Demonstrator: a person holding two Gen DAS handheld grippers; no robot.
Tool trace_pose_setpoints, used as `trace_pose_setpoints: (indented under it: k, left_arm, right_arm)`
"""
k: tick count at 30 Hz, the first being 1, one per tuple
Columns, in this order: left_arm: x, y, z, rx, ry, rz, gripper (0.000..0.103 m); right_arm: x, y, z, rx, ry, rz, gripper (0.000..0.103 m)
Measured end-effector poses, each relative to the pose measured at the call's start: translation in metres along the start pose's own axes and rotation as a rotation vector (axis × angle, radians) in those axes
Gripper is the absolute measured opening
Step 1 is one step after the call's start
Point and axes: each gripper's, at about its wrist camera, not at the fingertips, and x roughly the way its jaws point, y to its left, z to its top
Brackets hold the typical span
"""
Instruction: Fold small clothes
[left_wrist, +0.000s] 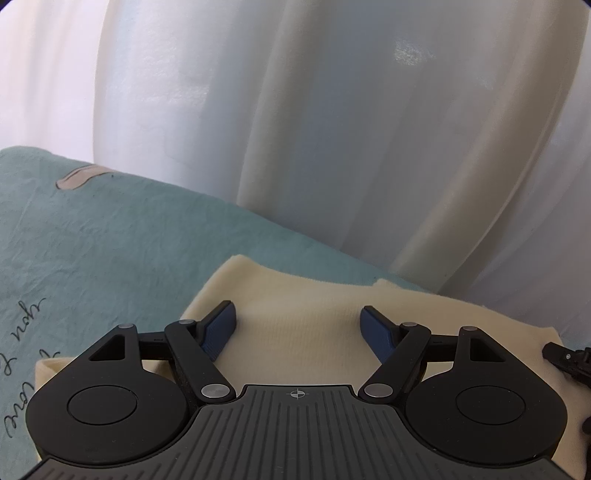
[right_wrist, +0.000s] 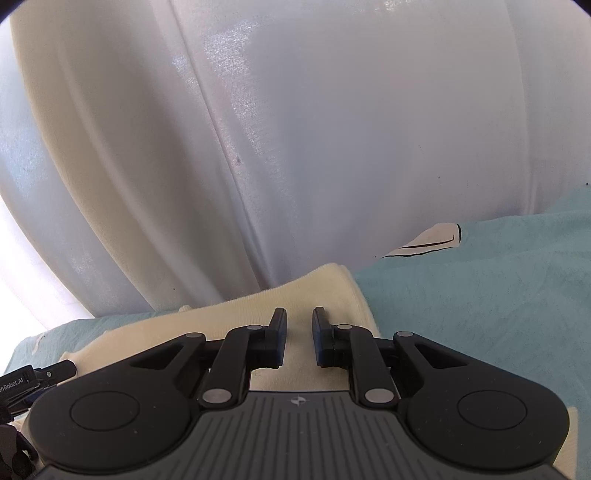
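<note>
Cream garment (left_wrist: 295, 332) lies flat directly beneath both grippers, long axis running between them: left gripper (left_wrist: 297, 325) spread wide and empty, right gripper (right_wrist: 299, 332) narrowly parted, gripping nothing.

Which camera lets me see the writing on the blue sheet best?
The left wrist view: dark cursive writing runs along the sheet at its left edge. The right wrist view shows the sheet but no writing.

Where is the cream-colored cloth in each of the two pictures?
Left wrist view: the cream cloth lies low in the middle, running right, under the left gripper.
Right wrist view: it sits at lower center-left, under the right gripper.
Shared landmark: the teal bedsheet beneath it, with the white curtain behind.
</note>
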Motion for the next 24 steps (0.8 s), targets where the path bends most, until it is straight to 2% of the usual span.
trace_pose_setpoints:
  k: [4, 5, 7, 8, 9, 10, 11, 13, 15, 16, 18, 20, 22, 24]
  left_arm:
    - [-0.004, 0.008, 0.000, -0.046, -0.013, -0.038, 0.082]
    - [-0.006, 0.011, 0.000, -0.059, -0.017, -0.048, 0.082]
    - [-0.011, 0.014, 0.000, -0.060, -0.011, -0.047, 0.081]
    - [-0.014, 0.012, 0.002, -0.028, 0.016, -0.011, 0.081]
    - [-0.019, 0.011, 0.005, 0.016, 0.066, 0.055, 0.079]
    - [-0.027, 0.014, 0.007, 0.051, 0.088, 0.077, 0.070]
    - [-0.038, 0.018, 0.007, 0.066, 0.091, 0.122, 0.074]
    - [-0.070, 0.033, 0.007, 0.070, 0.035, 0.199, 0.079]
    - [-0.099, 0.054, 0.002, 0.019, -0.005, 0.180, 0.081]
    - [-0.110, 0.065, 0.000, -0.034, 0.010, 0.158, 0.081]
    - [-0.124, 0.085, -0.008, -0.137, 0.068, 0.058, 0.081]
    - [-0.130, 0.096, -0.018, -0.186, 0.125, -0.031, 0.081]
    - [-0.132, 0.100, -0.026, -0.188, 0.172, -0.068, 0.081]
    - [-0.129, 0.103, -0.031, -0.196, 0.196, -0.075, 0.081]
  right_arm:
    - [0.000, 0.001, 0.003, 0.019, -0.009, -0.002, 0.014]
    - [-0.002, 0.002, 0.003, 0.020, -0.011, -0.024, 0.014]
    - [-0.006, 0.009, 0.005, -0.018, 0.006, -0.145, 0.014]
    - [-0.017, 0.014, 0.006, -0.057, 0.024, -0.214, 0.014]
    - [-0.030, 0.019, 0.005, -0.086, 0.024, -0.245, 0.018]
    - [-0.042, 0.021, 0.002, -0.104, 0.018, -0.260, 0.023]
    - [-0.058, 0.023, -0.002, -0.114, 0.010, -0.260, 0.029]
    - [-0.094, 0.024, -0.013, -0.102, 0.010, -0.202, 0.029]
    - [-0.121, 0.032, -0.028, -0.116, 0.020, -0.143, 0.029]
    - [-0.129, 0.040, -0.035, -0.131, 0.036, -0.105, 0.029]
    - [-0.138, 0.058, -0.050, -0.158, 0.077, -0.011, 0.029]
    - [-0.141, 0.081, -0.064, -0.203, 0.124, 0.107, 0.024]
    - [-0.137, 0.104, -0.080, -0.274, 0.144, 0.174, 0.019]
    - [-0.134, 0.124, -0.095, -0.343, 0.163, 0.205, 0.017]
